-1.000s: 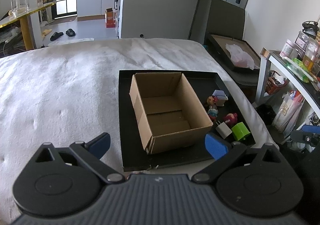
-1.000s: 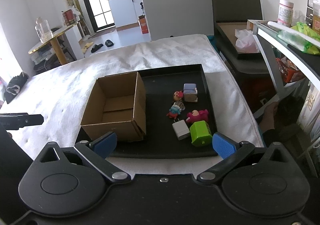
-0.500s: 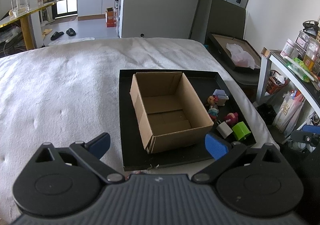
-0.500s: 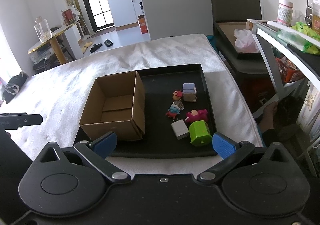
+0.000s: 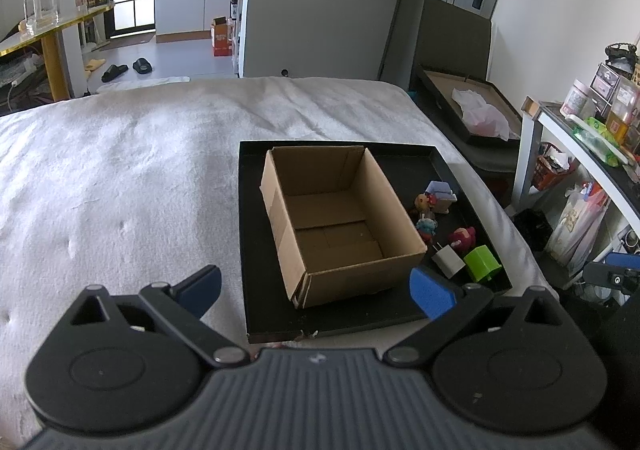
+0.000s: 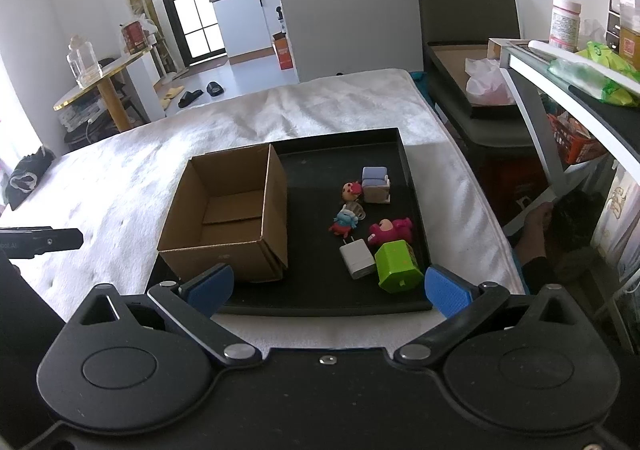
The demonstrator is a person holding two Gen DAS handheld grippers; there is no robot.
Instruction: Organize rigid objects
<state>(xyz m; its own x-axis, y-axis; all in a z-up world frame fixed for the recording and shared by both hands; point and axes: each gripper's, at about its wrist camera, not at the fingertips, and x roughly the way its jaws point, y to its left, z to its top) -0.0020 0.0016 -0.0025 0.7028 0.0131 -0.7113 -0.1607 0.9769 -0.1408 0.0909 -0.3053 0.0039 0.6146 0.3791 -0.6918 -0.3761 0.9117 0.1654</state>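
An empty cardboard box (image 5: pixel 336 222) (image 6: pixel 232 218) stands on the left part of a black tray (image 5: pixel 252 234) (image 6: pixel 400 302) lying on a white bed. To the box's right lie small items: a green block (image 6: pixel 398 266) (image 5: pixel 482 263), a white charger (image 6: pixel 357 258) (image 5: pixel 448 261), a pink toy (image 6: pixel 390 230), a blue-and-red figure (image 6: pixel 344 220), an orange-headed figure (image 6: pixel 352 190) and a lilac toy chair (image 6: pixel 376 184) (image 5: pixel 440 196). My left gripper (image 5: pixel 316 288) hovers open before the tray's near edge. My right gripper (image 6: pixel 326 288) is open too, near the tray's front, holding nothing.
The white bed (image 5: pixel 120 186) spreads left of the tray. A dark chair with a flat box (image 6: pixel 472 90) stands beyond the bed's right side. A white shelf with jars and bags (image 6: pixel 580 66) is at the right. A person's hand (image 6: pixel 536 218) rests low by the shelf.
Both views have barely shifted; the tray and its items lie as before and both grippers stay open.
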